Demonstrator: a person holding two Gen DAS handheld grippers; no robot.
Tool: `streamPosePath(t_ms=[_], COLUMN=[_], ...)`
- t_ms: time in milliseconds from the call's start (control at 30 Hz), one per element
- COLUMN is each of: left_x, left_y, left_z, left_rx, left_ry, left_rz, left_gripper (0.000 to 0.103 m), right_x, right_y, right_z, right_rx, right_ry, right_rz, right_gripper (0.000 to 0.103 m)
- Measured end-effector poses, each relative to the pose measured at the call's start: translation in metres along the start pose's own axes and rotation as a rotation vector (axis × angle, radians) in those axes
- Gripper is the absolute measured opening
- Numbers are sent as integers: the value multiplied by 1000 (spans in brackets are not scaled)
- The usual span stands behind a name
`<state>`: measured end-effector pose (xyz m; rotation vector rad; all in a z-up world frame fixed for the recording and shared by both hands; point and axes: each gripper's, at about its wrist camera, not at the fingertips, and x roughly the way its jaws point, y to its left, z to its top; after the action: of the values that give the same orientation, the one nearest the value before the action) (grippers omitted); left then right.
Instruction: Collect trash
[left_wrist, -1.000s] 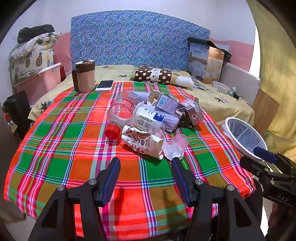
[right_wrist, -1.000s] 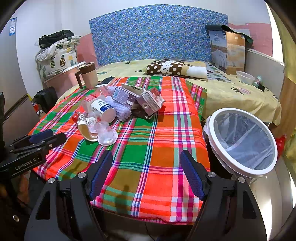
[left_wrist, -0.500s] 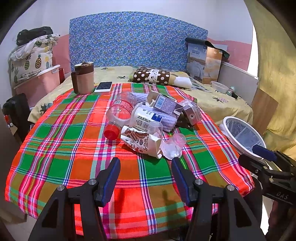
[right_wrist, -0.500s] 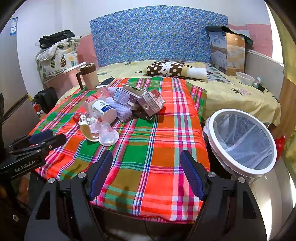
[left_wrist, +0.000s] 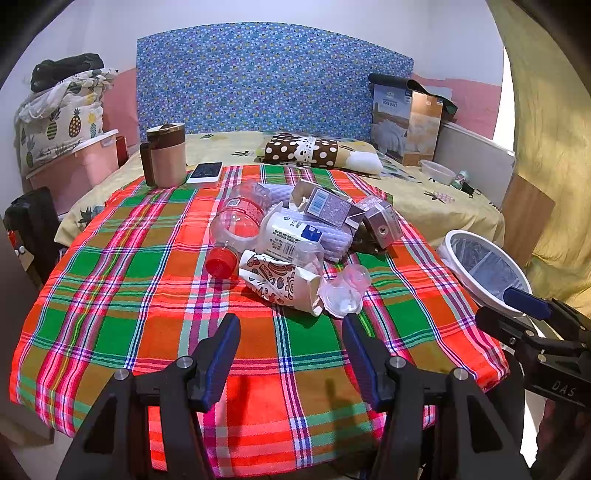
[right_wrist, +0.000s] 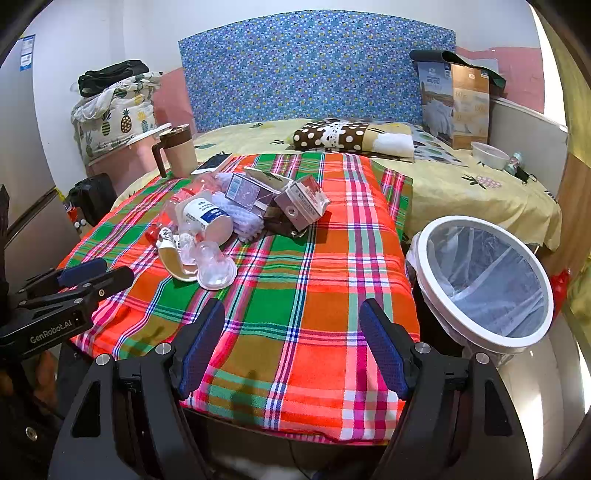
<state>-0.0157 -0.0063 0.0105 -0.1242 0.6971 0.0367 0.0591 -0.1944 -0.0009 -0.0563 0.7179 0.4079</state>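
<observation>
The trash pile (left_wrist: 295, 236) lies near the middle of the table (left_wrist: 110, 295), toward its far edge: a clear bottle with a red cap (left_wrist: 236, 236), a white labelled bottle (left_wrist: 288, 232), a crumpled paper cup (left_wrist: 280, 280), clear plastic cups (left_wrist: 343, 291) and small cartons (left_wrist: 380, 225). The bin (right_wrist: 484, 280), lined with a bag, stands just off the table's right edge. At the far left corner stand a mug (left_wrist: 164, 155) and a phone (left_wrist: 205, 172). Both the left tongs (left_wrist: 291, 332) and right tongs (right_wrist: 291, 314) are spread apart and hold nothing, above the near edge.
</observation>
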Motion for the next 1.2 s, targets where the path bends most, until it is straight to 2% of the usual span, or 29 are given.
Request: streamPosePath(t_ms=[867,1200], left_x=[2,10], left_y=[-2,2], left_z=[-2,3], left_rx=[4,-26], left_ry=[2,9], left_rz=[-2,-11], left_gripper=[57,57], right_x=[1,7], right_y=[0,0], right_z=[-1,-1], right_rx=[-2,-7], right_ry=[0,14], right_rz=[1,7], right_gripper=[76,76])
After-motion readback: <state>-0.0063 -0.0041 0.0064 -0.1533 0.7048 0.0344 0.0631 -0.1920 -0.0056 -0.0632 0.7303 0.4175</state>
